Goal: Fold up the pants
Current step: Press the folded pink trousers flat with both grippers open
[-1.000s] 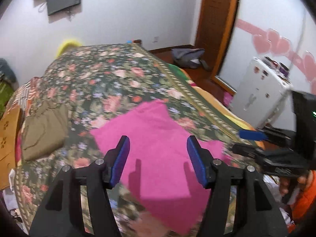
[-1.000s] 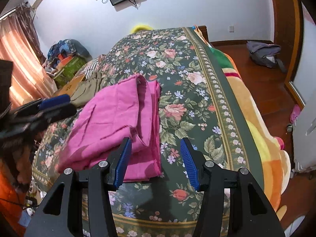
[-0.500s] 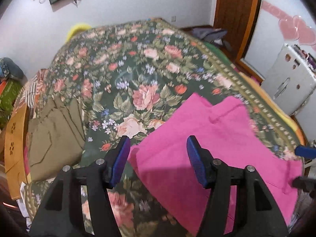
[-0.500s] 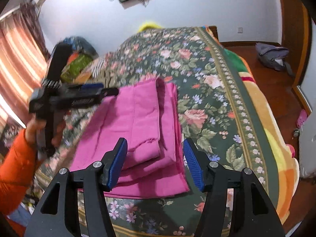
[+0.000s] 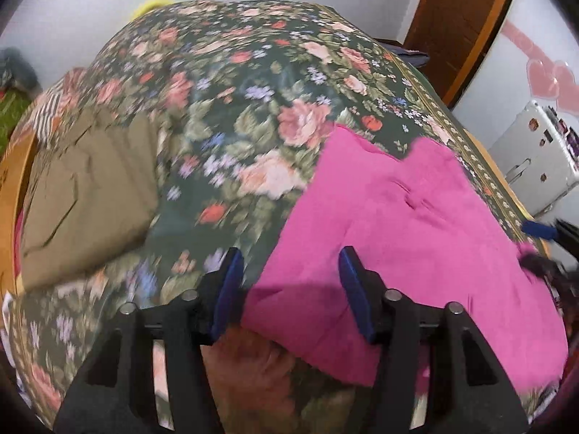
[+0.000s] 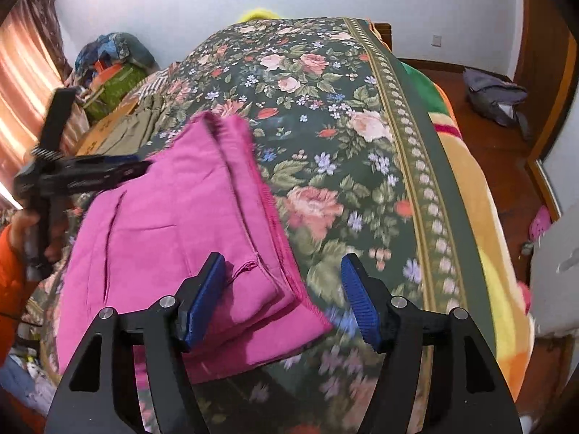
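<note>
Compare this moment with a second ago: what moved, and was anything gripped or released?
Both tongs have come down closer over the pink pants. Left tongs have just been closing, right tongs opening; each straddles a pants edge, gripping nothing. Pants and olive garment stay put on the floral bedspread.

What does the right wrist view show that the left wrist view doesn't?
Only the right wrist view: the stacked folded edges of the pink pants, the curtain, the person's orange sleeve and the whole left gripper. Only the left wrist view: the white appliance and heart wall stickers. Both: the pants, the floral bedspread, the olive garment, both grippers open; right gripper.
</note>
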